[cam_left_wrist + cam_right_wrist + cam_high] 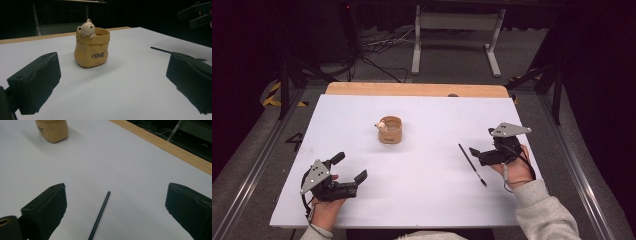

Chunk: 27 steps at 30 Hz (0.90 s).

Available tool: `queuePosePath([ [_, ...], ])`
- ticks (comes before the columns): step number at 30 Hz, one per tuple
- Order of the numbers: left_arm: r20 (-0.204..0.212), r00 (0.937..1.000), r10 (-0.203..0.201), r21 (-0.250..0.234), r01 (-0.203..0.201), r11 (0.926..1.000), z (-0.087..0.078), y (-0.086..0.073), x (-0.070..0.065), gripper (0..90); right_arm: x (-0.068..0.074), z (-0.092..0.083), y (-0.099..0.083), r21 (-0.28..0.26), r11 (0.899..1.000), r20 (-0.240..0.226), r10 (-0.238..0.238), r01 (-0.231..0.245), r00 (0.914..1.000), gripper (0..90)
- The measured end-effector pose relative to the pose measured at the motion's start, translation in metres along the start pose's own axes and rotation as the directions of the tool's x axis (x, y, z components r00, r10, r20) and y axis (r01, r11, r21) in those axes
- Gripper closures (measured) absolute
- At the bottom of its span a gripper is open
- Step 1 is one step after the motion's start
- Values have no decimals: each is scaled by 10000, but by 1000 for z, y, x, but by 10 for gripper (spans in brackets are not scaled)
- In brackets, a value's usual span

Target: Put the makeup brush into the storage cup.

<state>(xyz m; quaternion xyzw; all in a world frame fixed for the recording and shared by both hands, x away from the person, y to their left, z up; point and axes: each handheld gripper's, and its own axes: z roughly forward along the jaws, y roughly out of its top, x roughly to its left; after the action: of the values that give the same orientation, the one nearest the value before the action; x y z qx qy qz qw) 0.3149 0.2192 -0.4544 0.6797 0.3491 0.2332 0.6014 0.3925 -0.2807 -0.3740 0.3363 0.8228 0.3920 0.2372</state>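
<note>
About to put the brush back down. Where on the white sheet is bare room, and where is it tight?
The white sheet is bare between the left gripper and the thin black brush, and also left of the bear pot. It is tight at the right edge, where the brush lies beside the right gripper, jaws open.

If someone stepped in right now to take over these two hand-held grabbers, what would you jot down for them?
Left gripper: open, nothing between its jaws, held low near the front left of the white table, pointing toward the bear pot.
Right gripper: open, nothing held, jaws either side of the thin black brush and apart from it.
Things: the brush lies flat on the table at the right; the tan bear pot stands upright near the middle, far from the brush.
Done: nothing picked up yet.
Left, as a guess: close on the brush, lift it and probably carry it to the pot.
</note>
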Motion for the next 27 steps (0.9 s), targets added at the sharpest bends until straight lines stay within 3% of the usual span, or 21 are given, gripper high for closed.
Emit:
queuePosePath([
  [7, 49, 10000, -53, -3, 53, 10000, 0, 0, 0, 3, -5, -1, 10, 639, 9980, -81, -11, 16, 10000, 40],
  [10, 82, 10000, -53, 45, 52, 10000, 1, -1, 0, 3, -8, -1, 14, 1171, 9929, -508, 259, -198, 9984, 67],
  [13, 94, 9999, -46, 78, 46, 10000, 1, -1, 0, 3, -9, 0, 16, 1513, 9884, -528, 176, -94, 9984, 79],
  [17, 97, 9999, -66, 83, 65, 9999, 2, -1, 0, 3, -11, 2, 20, 2063, 9785, -625, 131, 1, 9980, 77],
  [21, 138, 9999, -79, 74, 78, 9999, 3, -1, -1, 3, -13, 7, 25, 2776, 9606, -845, 151, 90, 9963, 69],
  [27, 147, 9998, -115, 254, 111, 9996, 3, -1, -1, 2, -14, 13, 31, 3376, 9411, -888, 99, 207, 9960, 73],
])
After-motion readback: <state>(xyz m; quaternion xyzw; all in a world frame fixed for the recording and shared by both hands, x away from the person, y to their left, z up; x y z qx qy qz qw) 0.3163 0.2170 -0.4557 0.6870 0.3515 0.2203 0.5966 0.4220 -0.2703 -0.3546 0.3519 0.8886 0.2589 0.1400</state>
